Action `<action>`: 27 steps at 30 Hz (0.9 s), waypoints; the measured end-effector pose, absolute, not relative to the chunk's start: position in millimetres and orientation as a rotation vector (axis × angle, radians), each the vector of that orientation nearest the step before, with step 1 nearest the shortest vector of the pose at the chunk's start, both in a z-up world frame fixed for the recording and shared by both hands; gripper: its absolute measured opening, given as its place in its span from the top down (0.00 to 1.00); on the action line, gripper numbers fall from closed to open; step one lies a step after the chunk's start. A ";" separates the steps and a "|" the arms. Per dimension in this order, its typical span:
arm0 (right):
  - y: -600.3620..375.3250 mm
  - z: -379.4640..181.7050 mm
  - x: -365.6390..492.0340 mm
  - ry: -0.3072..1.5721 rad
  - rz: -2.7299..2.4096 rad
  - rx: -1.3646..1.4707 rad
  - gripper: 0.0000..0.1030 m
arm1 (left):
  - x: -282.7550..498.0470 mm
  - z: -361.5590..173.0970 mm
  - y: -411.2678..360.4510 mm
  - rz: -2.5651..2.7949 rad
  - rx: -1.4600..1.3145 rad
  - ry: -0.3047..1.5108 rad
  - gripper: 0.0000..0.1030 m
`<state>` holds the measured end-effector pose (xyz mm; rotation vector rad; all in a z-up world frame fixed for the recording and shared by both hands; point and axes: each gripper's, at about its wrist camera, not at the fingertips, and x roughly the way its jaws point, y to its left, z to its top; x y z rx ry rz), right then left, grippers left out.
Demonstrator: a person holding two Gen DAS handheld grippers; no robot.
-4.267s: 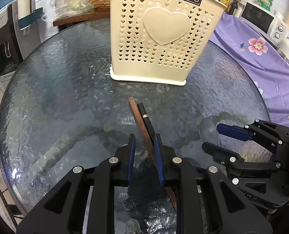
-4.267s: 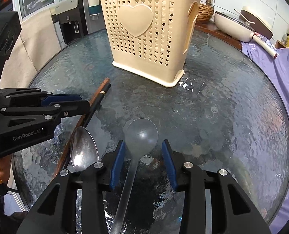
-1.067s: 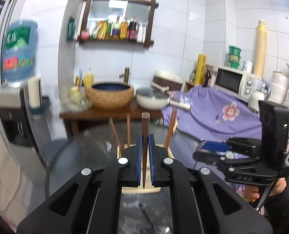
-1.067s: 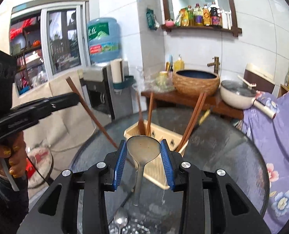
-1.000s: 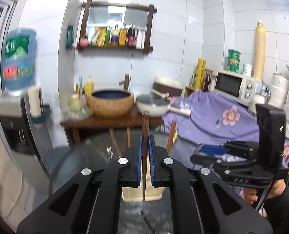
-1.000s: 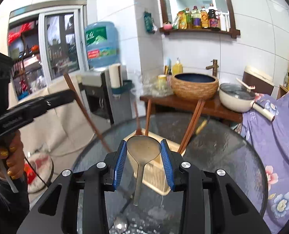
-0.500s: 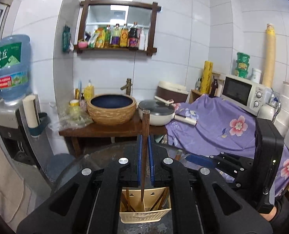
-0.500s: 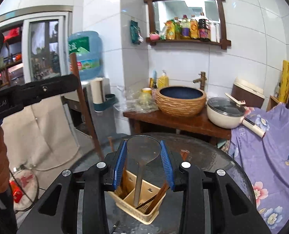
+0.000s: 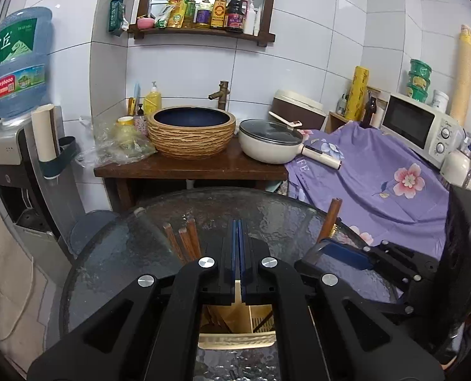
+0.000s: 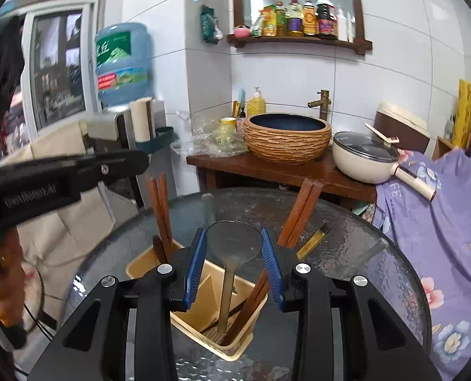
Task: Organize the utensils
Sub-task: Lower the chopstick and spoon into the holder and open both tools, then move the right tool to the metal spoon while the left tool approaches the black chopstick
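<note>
The cream utensil basket [image 10: 146,263] stands on the round glass table, right below both grippers. My right gripper [image 10: 233,247] is shut on the bowl of a clear plastic spoon [image 10: 233,241], whose handle hangs down inside the basket. Several brown chopsticks [image 10: 159,209] lean in the basket's compartments. In the left wrist view my left gripper [image 9: 237,231] is shut above the basket [image 9: 235,339], and nothing shows between its pads. Chopstick tips [image 9: 184,241] rise to its left. The right gripper [image 9: 340,250] hangs close at its right, and the left gripper [image 10: 130,162] reaches in over the chopsticks.
The glass table [image 10: 362,254] spreads around the basket. Behind it stands a wooden side table [image 10: 267,168] with a woven basin and a white pan [image 10: 362,155]. A purple flowered cloth [image 9: 378,171] lies at the right, a water dispenser [image 9: 16,63] at the left. A hand [image 10: 3,273] grips the left tool.
Both grippers have come forward and down over the basket. The chopstick that stood between the left pads no longer shows there. The spoon's handle now hangs inside the basket.
</note>
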<state>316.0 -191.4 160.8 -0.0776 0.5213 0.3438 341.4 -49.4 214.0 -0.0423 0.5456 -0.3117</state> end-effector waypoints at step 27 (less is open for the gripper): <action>-149.8 33.1 176.1 0.734 0.434 -0.325 0.43 | 241.0 38.1 7.4 -0.141 -0.002 0.752 0.18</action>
